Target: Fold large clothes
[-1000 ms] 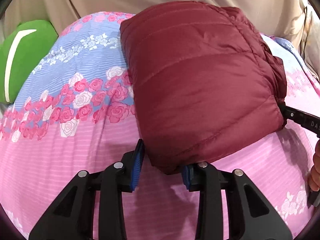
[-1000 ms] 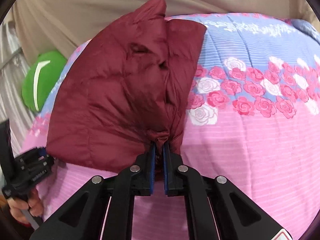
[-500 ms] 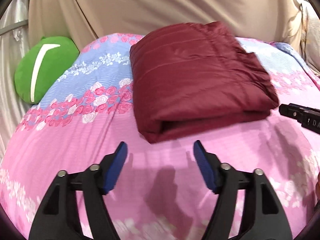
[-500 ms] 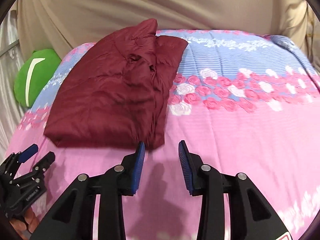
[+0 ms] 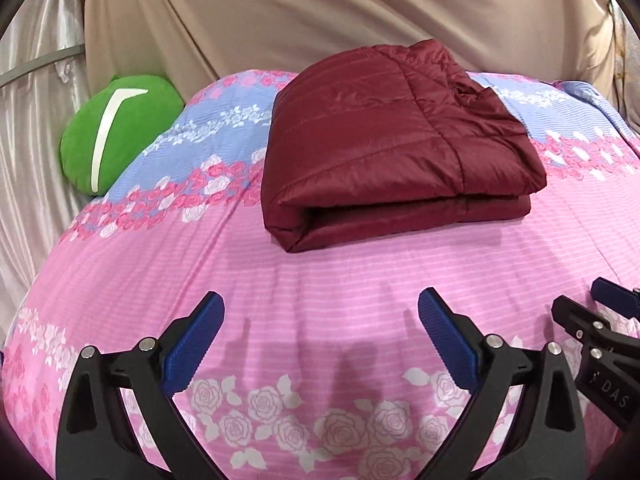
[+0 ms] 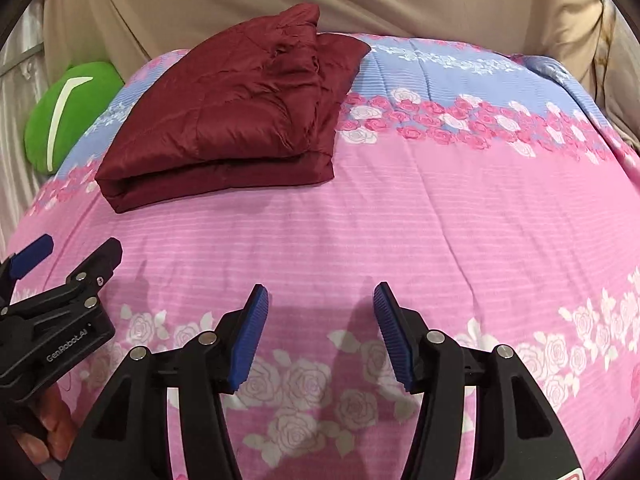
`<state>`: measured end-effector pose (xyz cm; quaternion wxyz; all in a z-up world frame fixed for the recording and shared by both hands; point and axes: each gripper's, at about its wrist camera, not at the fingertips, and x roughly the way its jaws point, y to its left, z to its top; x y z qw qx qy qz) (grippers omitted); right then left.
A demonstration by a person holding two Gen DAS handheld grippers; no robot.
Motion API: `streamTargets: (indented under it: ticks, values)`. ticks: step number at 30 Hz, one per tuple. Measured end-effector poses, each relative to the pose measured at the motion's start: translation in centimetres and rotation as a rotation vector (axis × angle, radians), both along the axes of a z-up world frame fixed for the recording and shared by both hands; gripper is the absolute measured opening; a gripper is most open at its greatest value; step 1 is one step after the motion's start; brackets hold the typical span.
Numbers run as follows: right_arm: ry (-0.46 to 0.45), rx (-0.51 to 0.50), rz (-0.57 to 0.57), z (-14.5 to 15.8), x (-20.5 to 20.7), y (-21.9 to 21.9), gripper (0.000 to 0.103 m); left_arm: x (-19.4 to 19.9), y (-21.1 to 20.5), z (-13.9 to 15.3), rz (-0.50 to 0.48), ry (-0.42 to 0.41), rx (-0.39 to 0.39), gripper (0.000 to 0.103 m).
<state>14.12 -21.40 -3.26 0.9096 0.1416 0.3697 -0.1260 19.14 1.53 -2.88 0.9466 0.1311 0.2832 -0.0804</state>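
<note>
A dark red quilted jacket (image 5: 392,140) lies folded into a thick rectangle on the pink flowered bedspread (image 5: 320,272); in the right wrist view the jacket (image 6: 236,120) sits at the upper left. My left gripper (image 5: 320,312) hangs well back from the jacket's near edge, its jaws opening wide with nothing between them. My right gripper (image 6: 320,300) is also back over bare bedspread, jaws opening and empty. Each gripper shows at the other view's edge: the right gripper (image 5: 600,304) and the left gripper (image 6: 68,252).
A green cushion (image 5: 120,132) with a white stripe rests at the bed's far left corner. Beige drapery (image 5: 320,12) hangs behind the bed, with silvery curtain (image 5: 28,120) at the left. A hand (image 6: 52,432) grips the left tool.
Both grippers let go of the jacket and pulled back toward the near side of the bed, jaws spreading apart. The jacket now lies settled and folded, smaller in both views.
</note>
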Motion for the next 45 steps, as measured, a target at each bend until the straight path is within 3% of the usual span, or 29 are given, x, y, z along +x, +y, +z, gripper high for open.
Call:
streamTargets:
  ticks: [20,45]
  values:
    - [-0.003,-0.066,0.0,0.2,-0.4,1.9,0.057,-0.7,-1.2,-0.9,0.009,0.046,0.002,0.096]
    - [-0.006,-0.14,-0.043,0.6,-0.9,2.9,0.057,-1.0,-1.5,-1.0,0.036,0.035,0.022,0.096]
